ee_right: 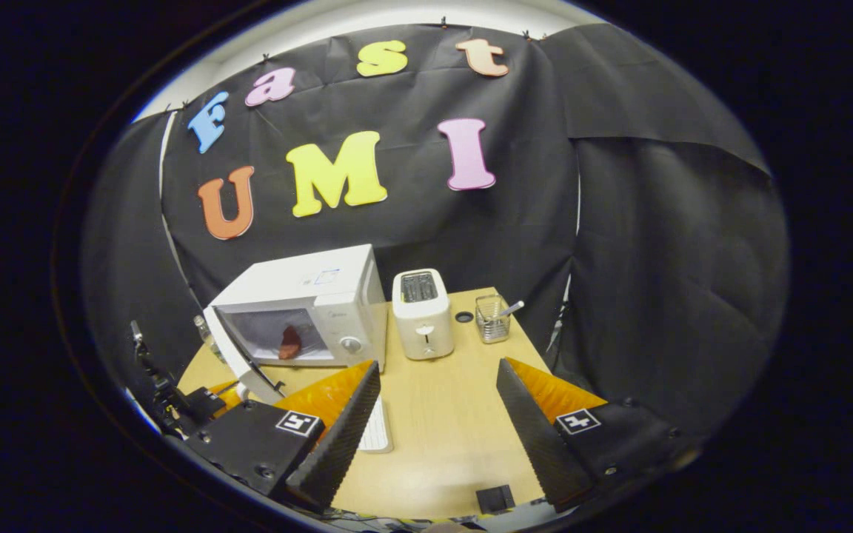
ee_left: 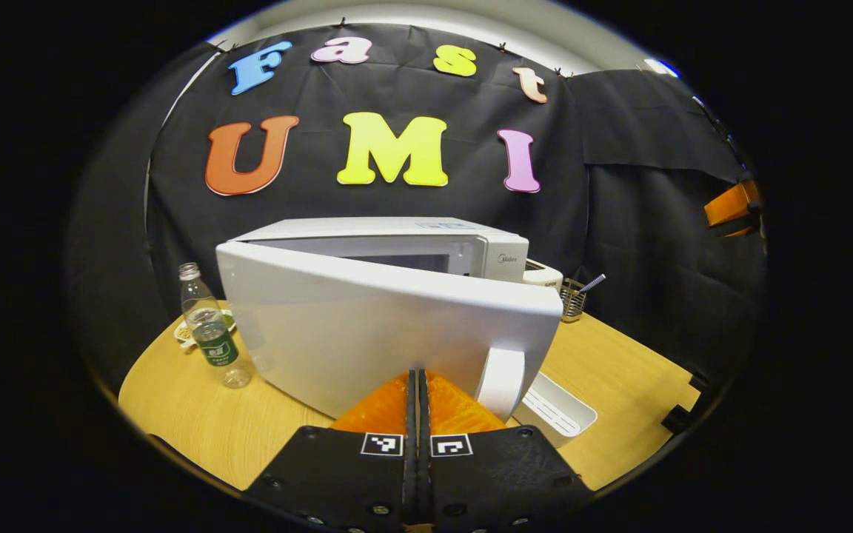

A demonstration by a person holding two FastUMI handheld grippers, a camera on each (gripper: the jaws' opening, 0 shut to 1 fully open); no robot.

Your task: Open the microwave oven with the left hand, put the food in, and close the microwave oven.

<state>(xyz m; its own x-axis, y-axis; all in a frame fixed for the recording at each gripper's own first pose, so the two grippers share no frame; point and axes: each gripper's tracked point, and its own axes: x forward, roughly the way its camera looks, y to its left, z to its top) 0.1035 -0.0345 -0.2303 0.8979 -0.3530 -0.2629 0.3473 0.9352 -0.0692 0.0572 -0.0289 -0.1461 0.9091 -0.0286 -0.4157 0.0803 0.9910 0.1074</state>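
Step in hand: judging by the food already inside and the door hanging partly open, the closing is what the person is doing now.
Left gripper (ee_left: 417, 385): its two fingers are pressing together with nothing between them, the tips sitting right against the outer face of the microwave door (ee_left: 367, 333), just left of the door handle (ee_left: 502, 381).
Right gripper (ee_right: 434, 392): its jaws are standing wide apart and empty, hovering over the near part of the table (ee_right: 434, 444), well clear of the door's swing.
How to close it well: I would keep the closed tips flat on the door near its handle edge, far from the hinge, and push steadily in an arc until it latches; a shove too hard could be sliding the whole oven back.
Microwave oven (ee_right: 308, 307): a white box sitting at the far left of the wooden table, its controls on the right of its front.
Door: white, hinged at the left, swinging at an angle with a gap showing at the latch side.
Food (ee_right: 290, 343): a small reddish-brown piece lying on the cavity floor; I cannot tell what it is.
Neighbours: a white toaster (ee_right: 422, 314) is standing just right of the oven, a wire holder (ee_right: 492, 318) further right, a clear bottle (ee_left: 208, 329) left of the door, and a white tray (ee_left: 556, 407) lying near the door's handle end.
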